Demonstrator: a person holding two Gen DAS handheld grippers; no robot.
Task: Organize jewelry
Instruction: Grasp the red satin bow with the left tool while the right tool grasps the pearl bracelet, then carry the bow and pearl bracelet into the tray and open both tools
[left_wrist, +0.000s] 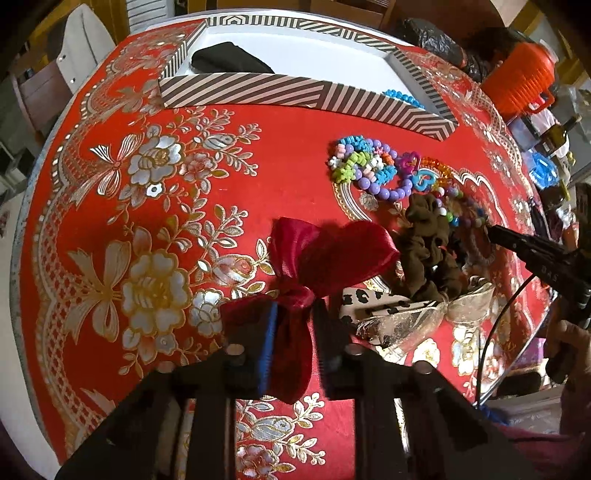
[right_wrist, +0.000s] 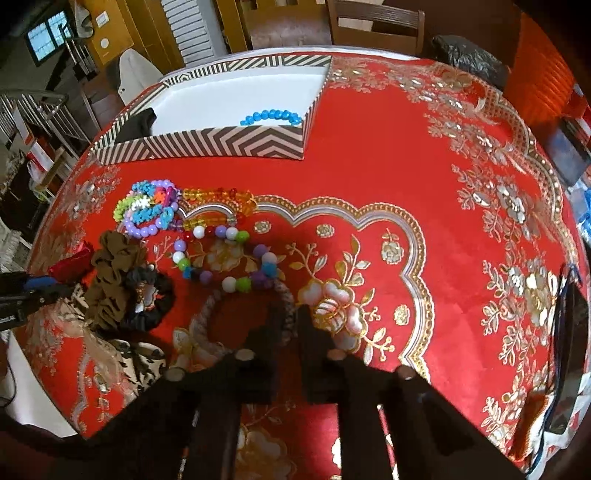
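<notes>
My left gripper (left_wrist: 293, 332) is clamped on the dark red satin bow (left_wrist: 325, 254), above the red tablecloth (left_wrist: 155, 206). My right gripper (right_wrist: 286, 334) pinches the braided bracelet (right_wrist: 210, 310) beside the bead bracelets (right_wrist: 221, 258).

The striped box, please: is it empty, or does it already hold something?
Not empty. The striped box holds a blue bead bracelet near one corner and a black fabric item at the opposite end.

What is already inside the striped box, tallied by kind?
Blue bead bracelet: 1
Black fabric piece: 1
Total in the striped box: 2
</notes>
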